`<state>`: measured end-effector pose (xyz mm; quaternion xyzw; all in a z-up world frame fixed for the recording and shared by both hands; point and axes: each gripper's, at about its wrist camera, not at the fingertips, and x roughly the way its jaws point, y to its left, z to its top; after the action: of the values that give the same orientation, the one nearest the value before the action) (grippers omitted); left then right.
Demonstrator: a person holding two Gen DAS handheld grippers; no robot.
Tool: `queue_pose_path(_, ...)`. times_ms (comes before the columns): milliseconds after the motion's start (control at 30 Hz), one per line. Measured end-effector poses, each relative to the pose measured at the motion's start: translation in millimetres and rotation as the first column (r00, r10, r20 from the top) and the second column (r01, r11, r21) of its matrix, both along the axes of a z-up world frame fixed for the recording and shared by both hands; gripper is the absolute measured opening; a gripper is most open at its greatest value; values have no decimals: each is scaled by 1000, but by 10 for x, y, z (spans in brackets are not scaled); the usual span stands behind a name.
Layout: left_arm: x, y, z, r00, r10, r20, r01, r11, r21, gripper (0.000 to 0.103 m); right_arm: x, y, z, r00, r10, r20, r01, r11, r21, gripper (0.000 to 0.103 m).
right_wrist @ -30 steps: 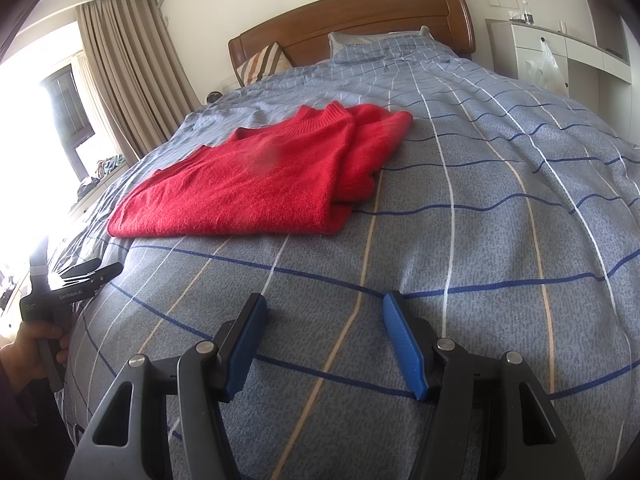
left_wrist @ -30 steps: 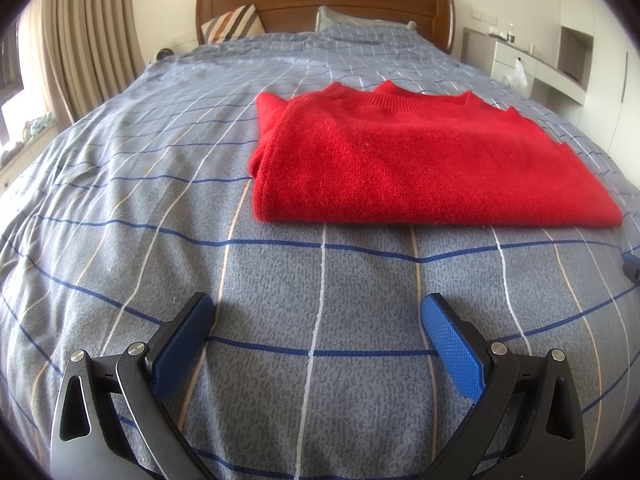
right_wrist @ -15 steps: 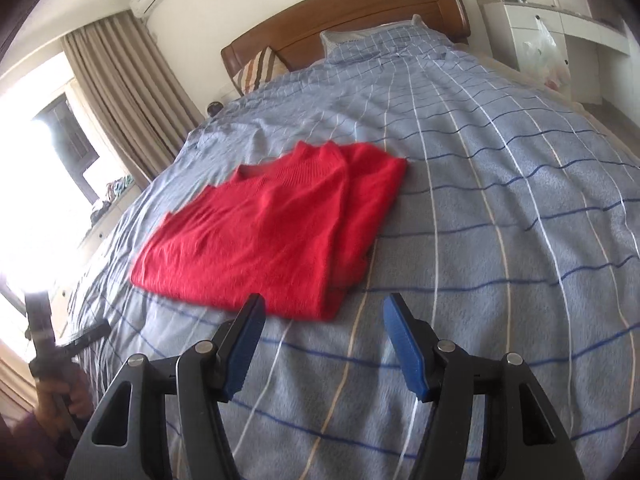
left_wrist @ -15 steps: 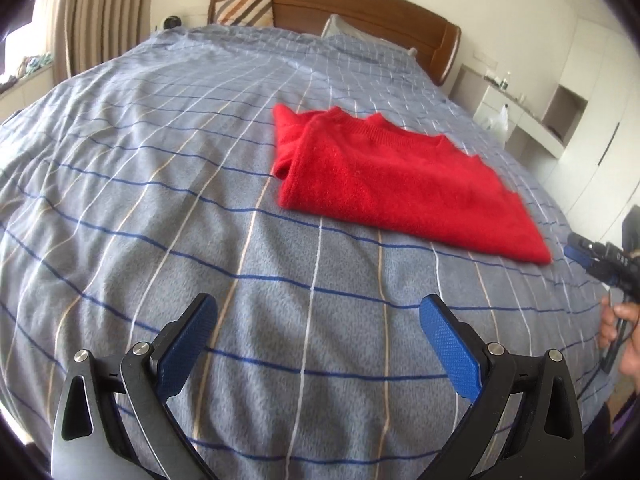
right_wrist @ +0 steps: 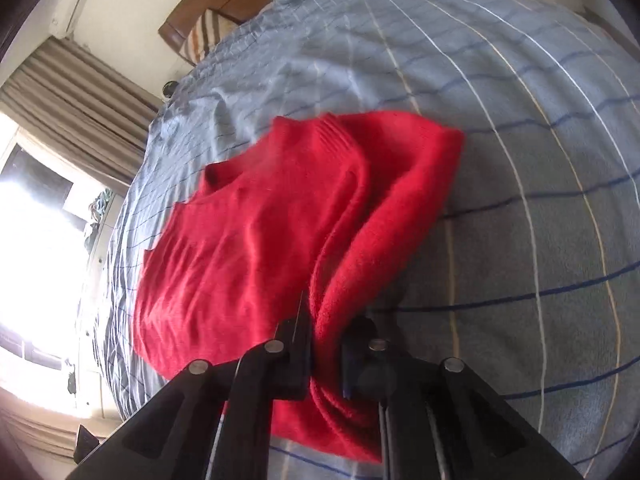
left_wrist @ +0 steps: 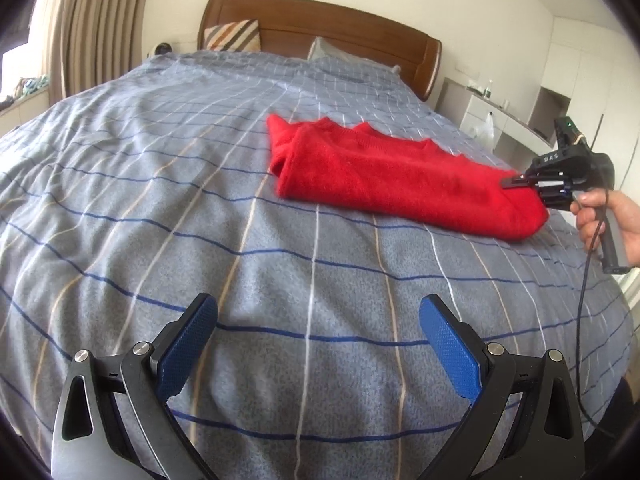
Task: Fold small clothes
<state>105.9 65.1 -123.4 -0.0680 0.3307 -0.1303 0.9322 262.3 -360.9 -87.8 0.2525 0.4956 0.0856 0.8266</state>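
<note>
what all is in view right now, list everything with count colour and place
sweater: 1, red, partly folded, lying on the bed
bed cover: 1, grey-blue with blue, white and tan lines, spread over the bed
headboard: 1, brown wood, far end of the bed
striped cushion: 1, brown and white stripes, against the headboard
pillow: 1, grey-blue, by the headboard
curtain: 1, beige, left of the bed
left gripper: 1, black with blue pads, open above bare cover
right gripper: 1, black, jaws closing on the sweater's near edge
hand: 1, holds the right gripper's handle
</note>
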Motion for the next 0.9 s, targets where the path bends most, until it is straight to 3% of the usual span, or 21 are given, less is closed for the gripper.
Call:
queue_pose_path(133,-48,180,161,990,92,108,-96,995,34,101,181,579,591,993,98,73,-97,995,-6,11)
queue_pose_path(233,-10,375,156,980,163,117,-168,985,28,101,406,1276,778,977,200,69,-198,979,-46,11)
queue_pose_path(400,87,699,58,955,292,53,-290,956,-39,101,702,2454,566,931,363,27,-353,920,-169,12)
queue_pose_path(500,104,833,-11,942,335,12,-334,940,-72,101,706,2893,284,897,440,-35,-439,881,-177,30)
queue_pose_path(567,117,923,-50,932,363,-16,-363,927,-97,101,706,3015,229,875,482,-38,-484,872,-72,43)
queue_pose_path(633,110,1016,-72,921,388,-37,-389,911,-134,101,649,2972,353,865,500,35,-501,865,16,53)
queue_pose_path(700,112,1082,-87,914,403,-53,-406,899,-166,101,613,2832,548,859,499,110,-506,862,42,57)
queue_pose_path(800,117,1093,-98,910,409,-62,-414,893,-178,101,609,2605,751,886,441,146,-434,898,-77,59)
queue_pose_path(900,126,1041,-102,915,399,-55,-403,903,-151,101,702,2551,635,910,412,41,-388,883,-265,54)
